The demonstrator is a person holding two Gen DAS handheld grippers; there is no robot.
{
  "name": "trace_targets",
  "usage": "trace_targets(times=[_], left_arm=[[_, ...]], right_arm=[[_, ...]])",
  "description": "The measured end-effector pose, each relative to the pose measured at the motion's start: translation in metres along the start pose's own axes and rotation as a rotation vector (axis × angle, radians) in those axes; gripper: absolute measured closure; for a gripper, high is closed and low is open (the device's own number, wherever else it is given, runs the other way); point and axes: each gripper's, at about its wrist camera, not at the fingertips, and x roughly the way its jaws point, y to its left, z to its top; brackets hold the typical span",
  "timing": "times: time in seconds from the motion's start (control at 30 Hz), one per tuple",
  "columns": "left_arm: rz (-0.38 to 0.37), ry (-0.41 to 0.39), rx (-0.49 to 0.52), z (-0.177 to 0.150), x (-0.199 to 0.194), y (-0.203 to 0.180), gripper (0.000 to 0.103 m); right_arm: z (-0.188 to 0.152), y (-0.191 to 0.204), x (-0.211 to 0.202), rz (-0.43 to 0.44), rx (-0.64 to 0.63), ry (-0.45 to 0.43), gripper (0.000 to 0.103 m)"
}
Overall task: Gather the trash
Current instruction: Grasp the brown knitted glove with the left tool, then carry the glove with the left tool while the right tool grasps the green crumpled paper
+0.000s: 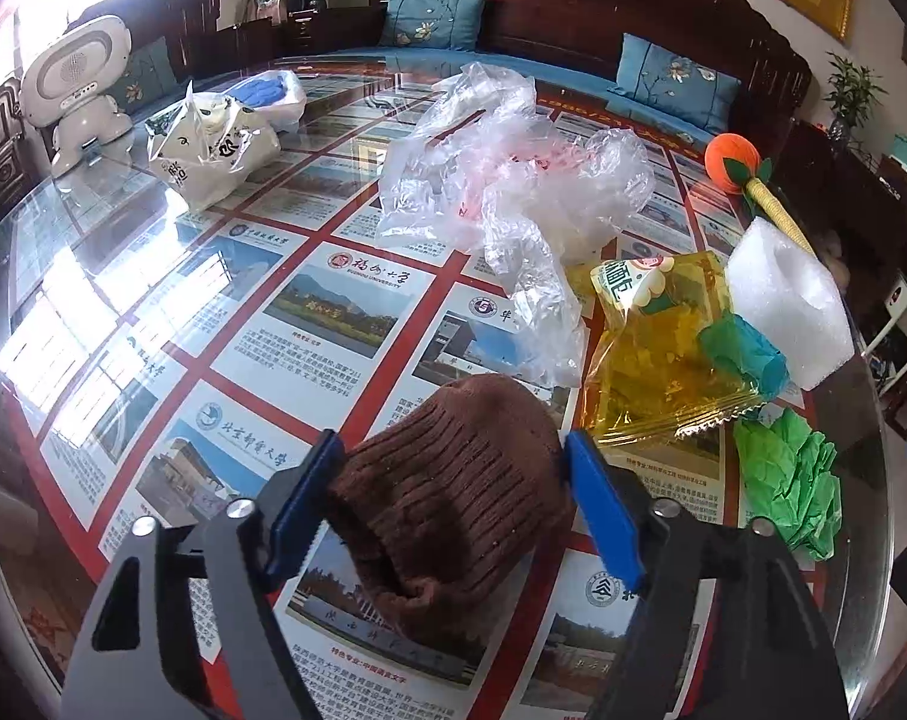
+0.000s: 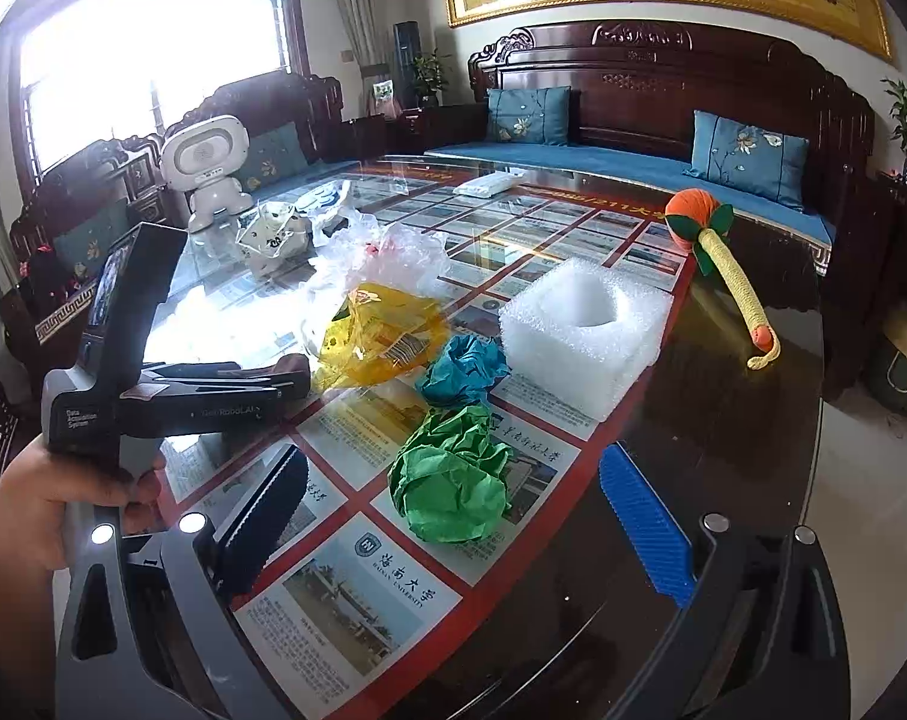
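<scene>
brown knit hat (image 1: 453,492) in left view only

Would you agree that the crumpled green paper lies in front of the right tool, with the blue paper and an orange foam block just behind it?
Not quite: the foam block is white, not orange. The right wrist view shows it. The green paper does lie in front of the right tool, with the blue paper just behind it.
</scene>
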Motion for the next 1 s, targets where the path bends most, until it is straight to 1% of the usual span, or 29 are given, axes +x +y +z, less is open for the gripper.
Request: trace_targets(times=[0.03, 0.07, 0.1, 0.13, 0.17, 0.2, 0.23, 0.43, 0.53, 0.57, 0.6, 0.63, 0.67, 0.7, 0.73, 0.77, 0.8, 0.83, 0.9, 1.0], left_arm=[[-0.013, -0.001, -0.002, -0.001, -0.002, 0.001, 0.044], [-0.033, 0.0, -0.006, -0.002, -0.005, 0.002, 0.055], [-0.058, 0.002, -0.01, -0.002, -0.006, 0.004, 0.069], [-0.096, 0.007, -0.015, -0.003, -0.007, 0.005, 0.074], [-0.111, 0.001, -0.02, -0.005, -0.009, 0.006, 0.078], [-0.113, -0.007, -0.019, -0.006, -0.011, 0.007, 0.083], [-0.111, -0.017, -0.012, -0.007, -0.014, 0.007, 0.085], [-0.116, -0.042, 0.009, -0.015, -0.027, 0.003, 0.086], [-0.124, -0.054, 0.019, -0.016, -0.034, 0.002, 0.086], [-0.127, -0.059, 0.019, -0.017, -0.036, 0.002, 0.086], [-0.129, -0.064, 0.019, -0.017, -0.038, 0.002, 0.086], [-0.129, -0.068, 0.021, -0.017, -0.041, 0.002, 0.086], [-0.131, -0.07, 0.023, -0.018, -0.042, 0.001, 0.086], [-0.134, -0.071, 0.024, -0.018, -0.044, 0.0, 0.086], [-0.136, -0.073, 0.025, -0.02, -0.046, -0.001, 0.086], [-0.139, -0.074, 0.029, -0.021, -0.048, -0.002, 0.086], [-0.144, -0.075, 0.033, -0.023, -0.051, -0.004, 0.086], [-0.151, -0.078, 0.04, -0.025, -0.055, -0.007, 0.086], [-0.17, -0.081, 0.051, -0.028, -0.062, -0.014, 0.086], [-0.222, -0.081, 0.085, -0.033, -0.075, -0.035, 0.086]], right_arm=[[0.001, 0.0, 0.003, -0.001, -0.003, 0.009, 0.009], [0.002, 0.0, 0.007, -0.008, -0.004, 0.019, 0.009], [0.002, 0.0, 0.011, -0.019, -0.002, 0.03, 0.009], [0.003, -0.001, 0.015, -0.025, 0.002, 0.046, 0.009], [0.002, -0.001, 0.017, -0.028, 0.007, 0.053, 0.009], [0.003, -0.002, 0.02, -0.028, 0.013, 0.061, 0.009], [0.003, -0.002, 0.023, -0.027, 0.015, 0.068, 0.009], [0.007, -0.006, 0.048, -0.065, 0.038, 0.142, 0.009], [0.01, -0.01, 0.057, -0.08, 0.053, 0.171, 0.012], [0.011, -0.01, 0.06, -0.084, 0.047, 0.186, 0.016], [0.011, -0.011, 0.062, -0.08, 0.048, 0.193, 0.027], [0.01, -0.012, 0.065, -0.069, 0.047, 0.208, 0.043], [0.009, -0.012, 0.068, -0.059, 0.048, 0.226, 0.053], [0.007, -0.014, 0.068, -0.058, 0.053, 0.224, 0.058], [0.006, -0.016, 0.065, -0.061, 0.061, 0.214, 0.061], [0.005, -0.018, 0.062, -0.047, 0.07, 0.212, 0.062], [0.004, -0.02, 0.058, -0.014, 0.086, 0.203, 0.063], [0.003, -0.022, 0.054, -0.001, 0.092, 0.195, 0.064], [0.001, -0.023, 0.041, -0.004, 0.083, 0.171, 0.064], [-0.003, -0.024, 0.018, 0.0, 0.063, 0.136, 0.064]])
